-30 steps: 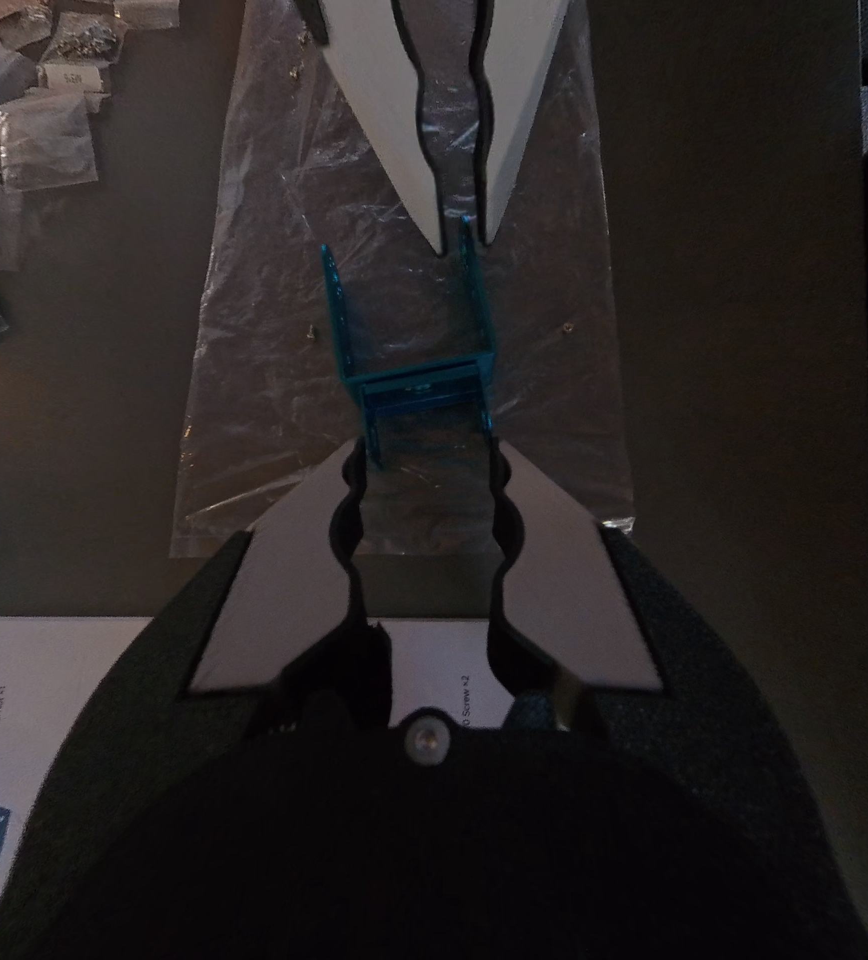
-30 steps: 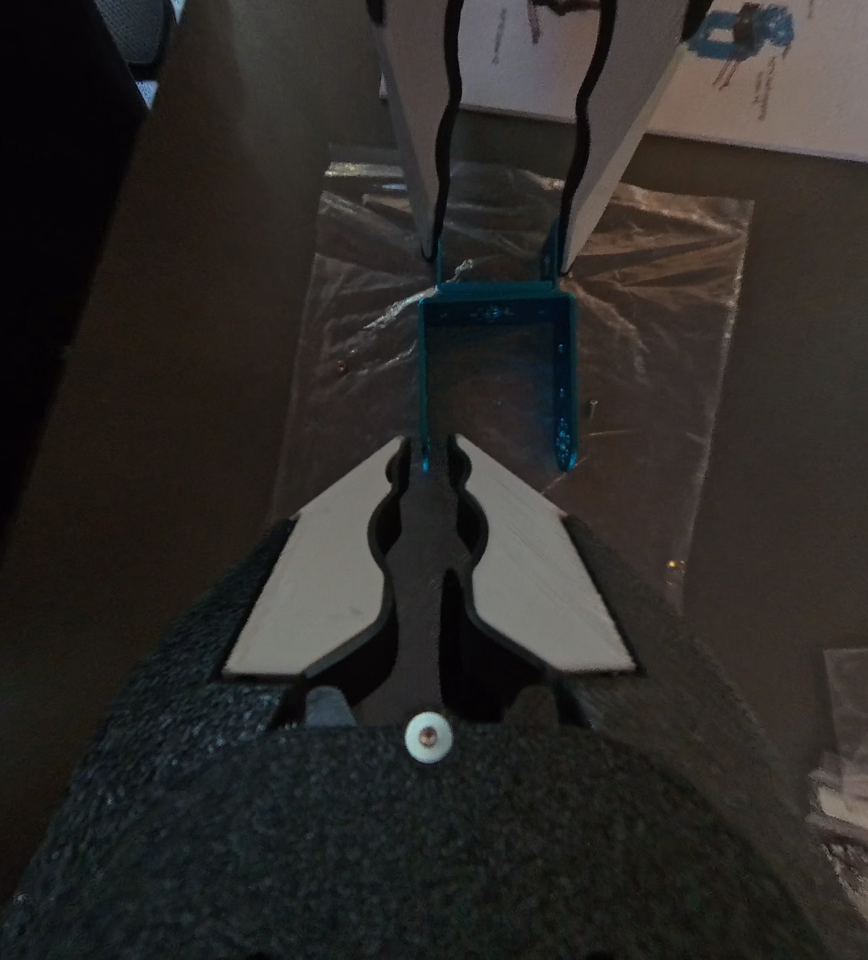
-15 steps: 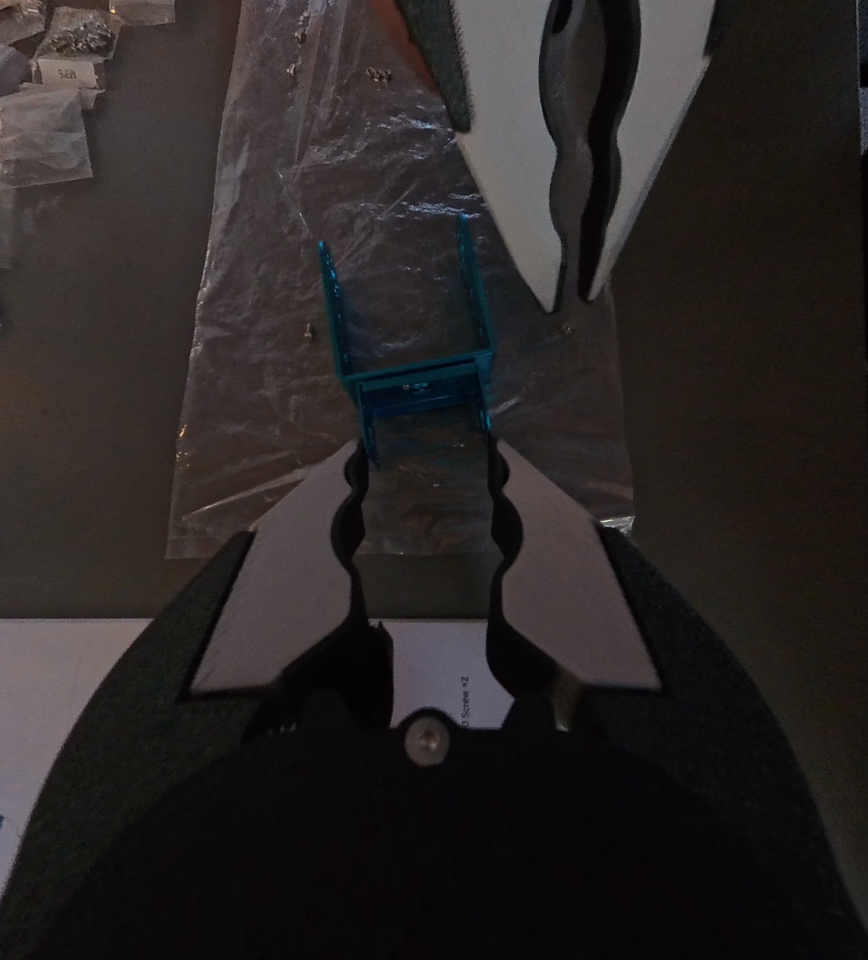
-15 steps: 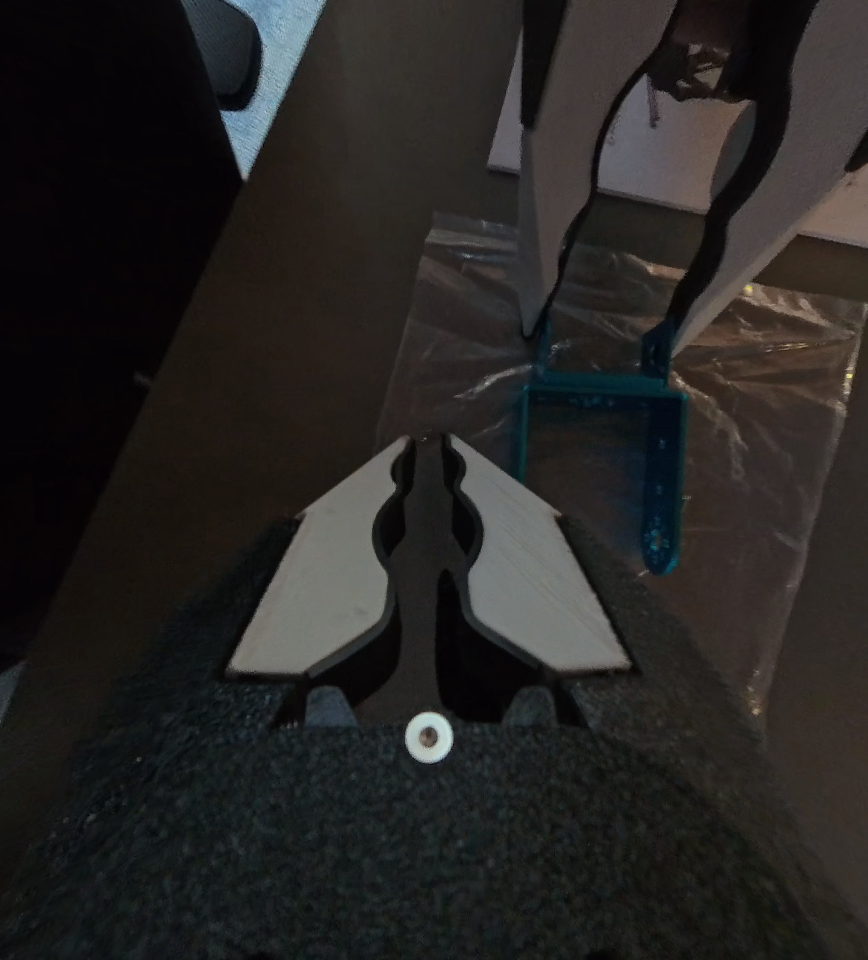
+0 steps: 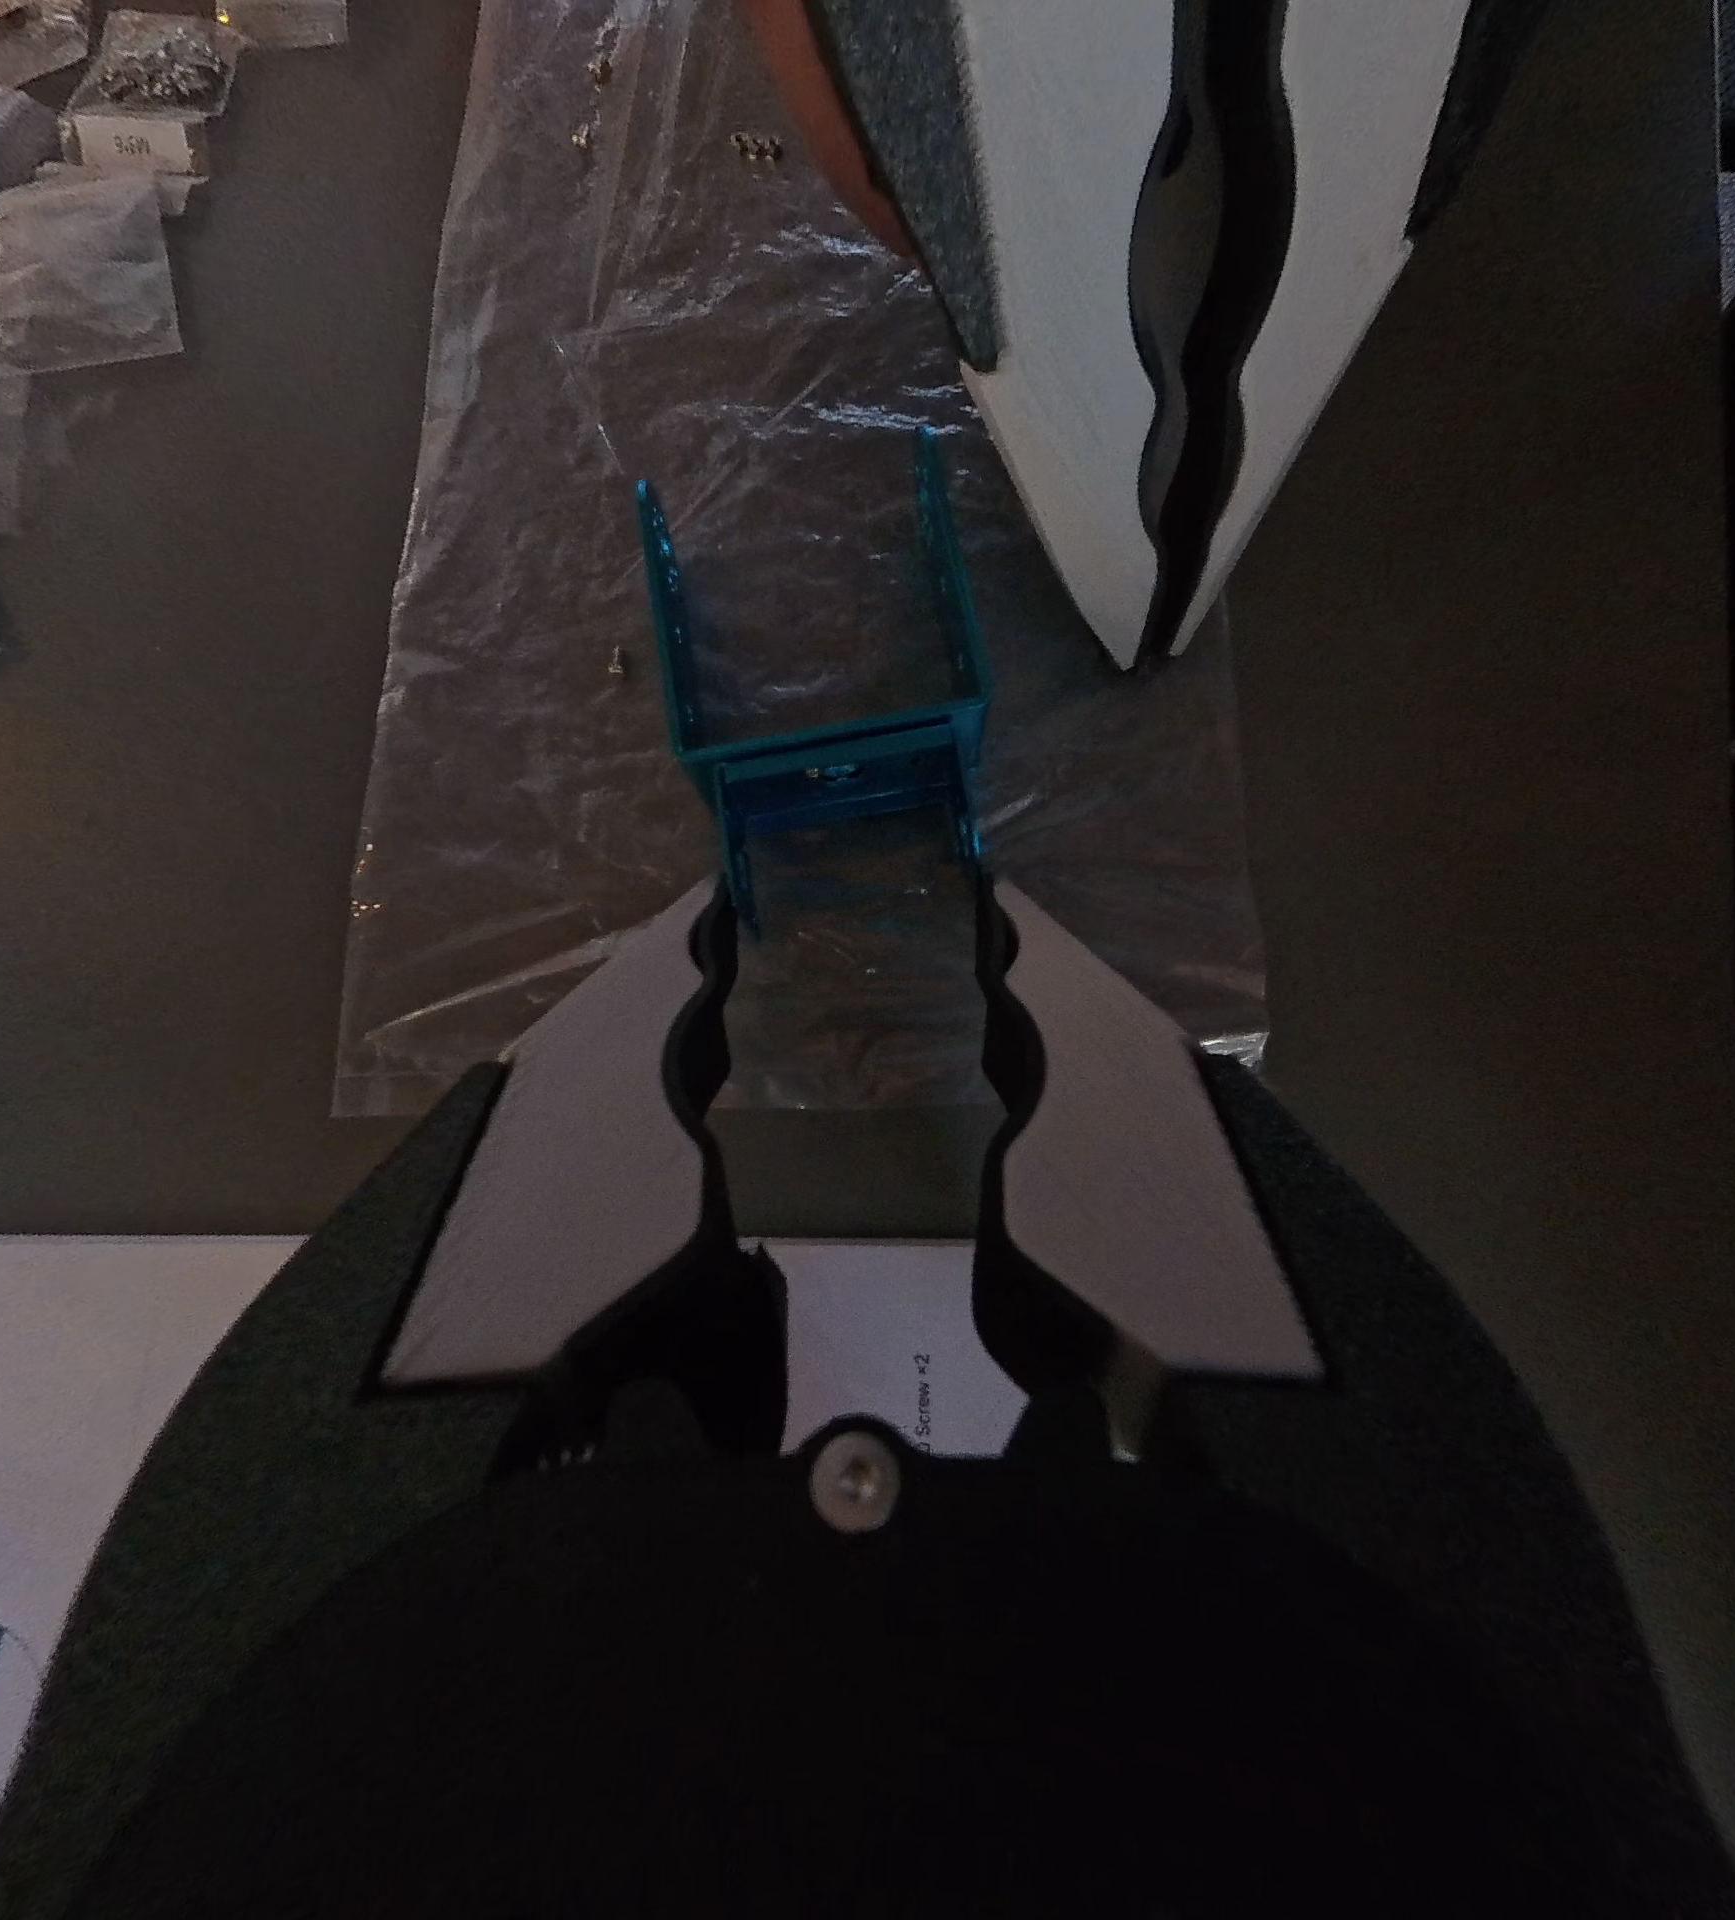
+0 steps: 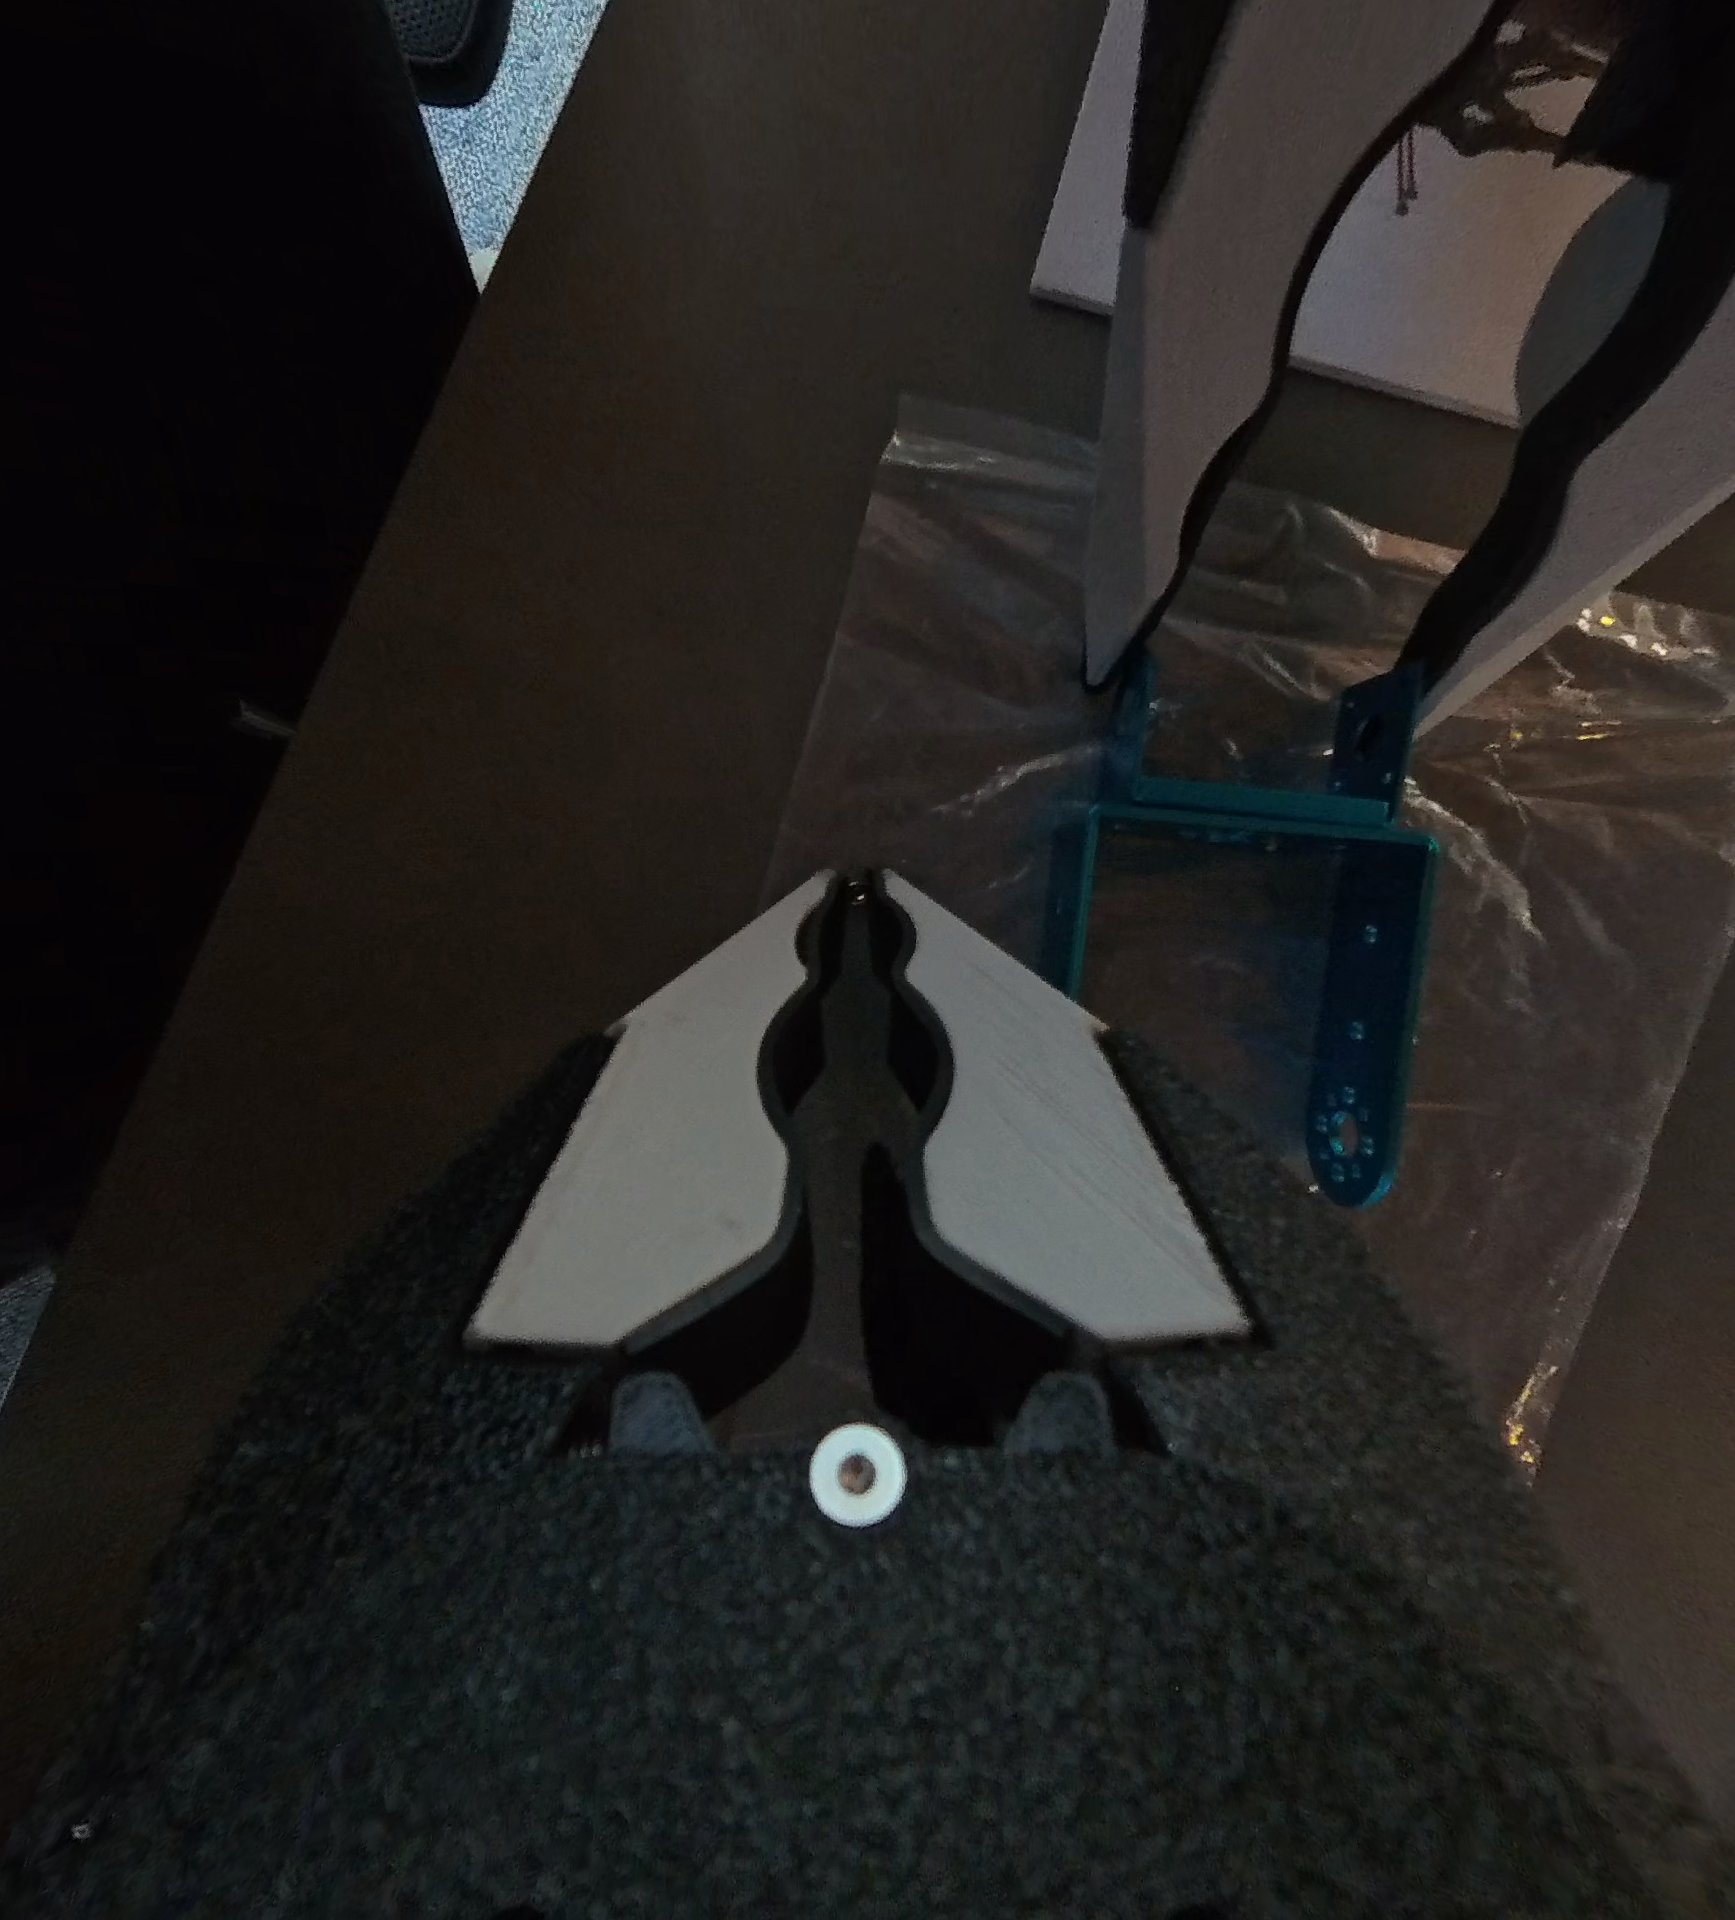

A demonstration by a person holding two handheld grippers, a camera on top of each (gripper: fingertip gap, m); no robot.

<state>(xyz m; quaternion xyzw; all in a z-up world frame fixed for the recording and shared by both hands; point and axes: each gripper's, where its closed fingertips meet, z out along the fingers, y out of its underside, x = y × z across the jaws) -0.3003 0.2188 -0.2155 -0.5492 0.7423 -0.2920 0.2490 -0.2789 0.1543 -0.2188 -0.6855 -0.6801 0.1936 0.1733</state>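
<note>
Right claw point(image 6: 861, 881) has swung off the blue bracket point(image 5: 821, 727), tips together, perhaps pinching a tiny screw.
Left claw point(image 5: 861, 894) clamps the bracket's short legs; keep it steady on the plastic bag point(image 5: 530, 623).

a blue metal bracket assembly point(image 5: 821, 717), two perforated u-shaped pieces joined back to back, is held at its short arms by the left tongs point(image 5: 858, 904) over a clear plastic bag point(image 5: 530, 623) on the tabletop point(image 5: 167, 831).

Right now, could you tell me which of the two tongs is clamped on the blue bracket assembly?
The left tongs: their tips press the outer sides of the blue bracket assembly. The right tongs are pinched together beside it, clear of the metal.
</note>
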